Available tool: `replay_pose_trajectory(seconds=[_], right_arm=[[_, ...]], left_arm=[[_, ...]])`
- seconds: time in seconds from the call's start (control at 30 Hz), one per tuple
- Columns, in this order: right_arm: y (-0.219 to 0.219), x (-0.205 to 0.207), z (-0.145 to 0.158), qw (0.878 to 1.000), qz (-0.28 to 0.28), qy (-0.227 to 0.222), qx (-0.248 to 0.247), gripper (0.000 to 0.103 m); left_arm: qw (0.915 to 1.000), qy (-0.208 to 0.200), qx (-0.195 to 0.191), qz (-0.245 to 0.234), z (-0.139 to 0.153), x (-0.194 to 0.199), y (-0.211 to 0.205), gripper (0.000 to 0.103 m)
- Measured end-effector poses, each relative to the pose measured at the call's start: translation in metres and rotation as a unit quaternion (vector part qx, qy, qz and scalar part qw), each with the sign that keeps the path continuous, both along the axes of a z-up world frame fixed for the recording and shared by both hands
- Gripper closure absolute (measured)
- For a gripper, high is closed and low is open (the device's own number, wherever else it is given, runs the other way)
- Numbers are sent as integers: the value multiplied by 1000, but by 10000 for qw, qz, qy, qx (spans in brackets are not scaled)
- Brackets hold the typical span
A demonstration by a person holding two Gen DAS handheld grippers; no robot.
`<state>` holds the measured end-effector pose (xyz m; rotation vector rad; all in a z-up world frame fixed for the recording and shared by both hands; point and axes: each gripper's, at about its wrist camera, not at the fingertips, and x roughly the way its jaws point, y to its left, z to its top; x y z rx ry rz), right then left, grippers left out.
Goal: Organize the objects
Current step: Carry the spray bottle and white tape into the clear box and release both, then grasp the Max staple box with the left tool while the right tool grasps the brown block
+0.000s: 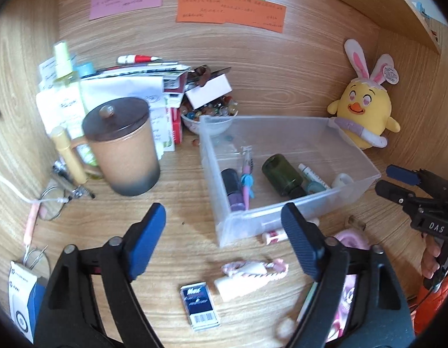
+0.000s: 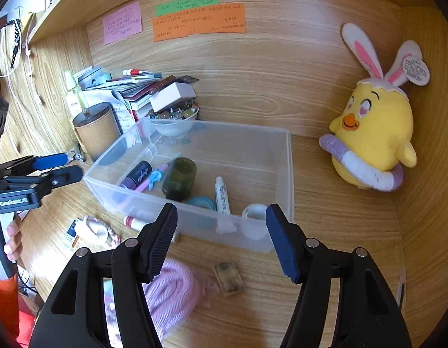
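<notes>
Both grippers, left point(image 1: 224, 240) and right point(image 2: 222, 240), jaws apart and empty, above the desk's point(image 1: 177, 191) front edge beside clear plastic bin point(image 1: 281, 214) holding green bottle point(image 1: 281, 175).

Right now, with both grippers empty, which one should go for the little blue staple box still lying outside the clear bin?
Left, I'd judge. The left gripper stands open with the staple box just below its fingers, near the clear bin. The right gripper hangs over the bin's other end; the box lies far to its left.
</notes>
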<state>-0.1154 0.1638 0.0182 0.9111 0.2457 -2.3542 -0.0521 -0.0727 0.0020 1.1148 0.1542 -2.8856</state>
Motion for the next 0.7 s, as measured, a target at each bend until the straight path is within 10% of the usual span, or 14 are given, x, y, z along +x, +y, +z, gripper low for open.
replay_pose_trajectory(seconds=[0.7], right_arm=[[31, 0, -72, 9939, -235, -836, 678, 43]], left_arm=[[9956, -843, -114, 397, -67, 54, -16, 11]])
